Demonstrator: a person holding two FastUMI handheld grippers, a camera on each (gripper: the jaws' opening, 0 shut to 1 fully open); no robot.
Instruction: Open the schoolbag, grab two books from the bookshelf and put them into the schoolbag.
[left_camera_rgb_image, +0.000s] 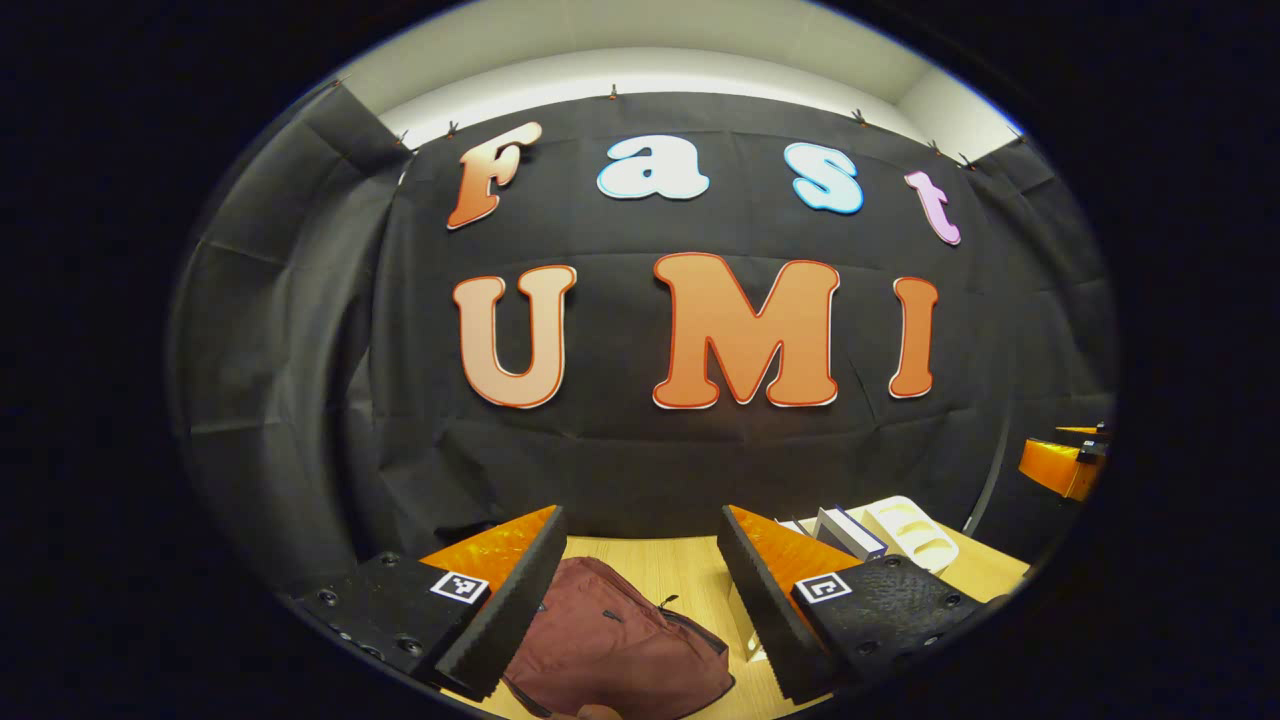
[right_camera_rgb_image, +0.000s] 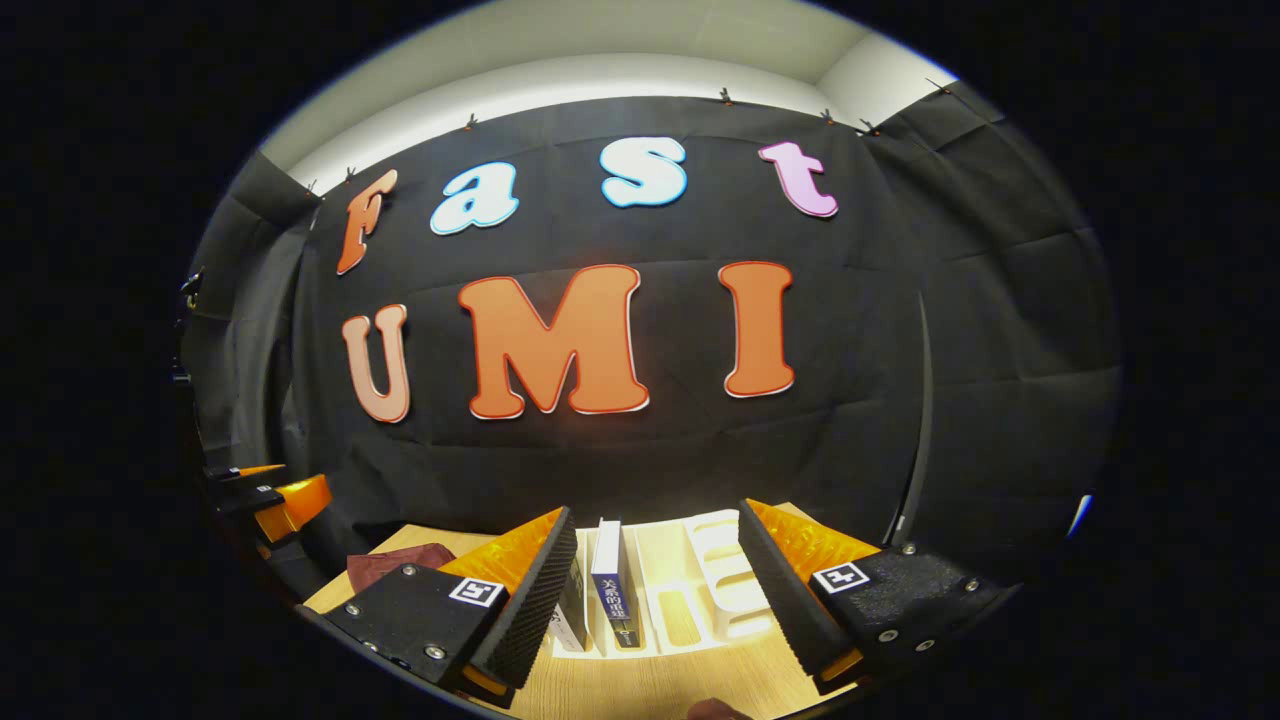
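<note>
A dark red schoolbag (left_camera_rgb_image: 615, 640) lies on the wooden table (left_camera_rgb_image: 680, 565) below my left gripper (left_camera_rgb_image: 640, 600), which hovers open above it; the bag's zip looks closed. A white slotted bookshelf (right_camera_rgb_image: 700, 580) stands on the table under my right gripper (right_camera_rgb_image: 655, 600), which is open and holds nothing. A book with a dark blue spine (right_camera_rgb_image: 610, 580) stands upright in the rack, and a second book (right_camera_rgb_image: 572, 610) leans beside it, partly hidden by a finger. The bookshelf (left_camera_rgb_image: 905, 535) and books (left_camera_rgb_image: 848, 532) also appear at the right of the left gripper view. A corner of the schoolbag (right_camera_rgb_image: 395, 565) shows at the left of the right gripper view.
The right gripper (left_camera_rgb_image: 1065, 465) shows at the far right edge of the left gripper view, and the left gripper (right_camera_rgb_image: 270, 500) at the far left of the right gripper view. Black cloth walls close the booth behind the table. The bookshelf has several vacant slots.
</note>
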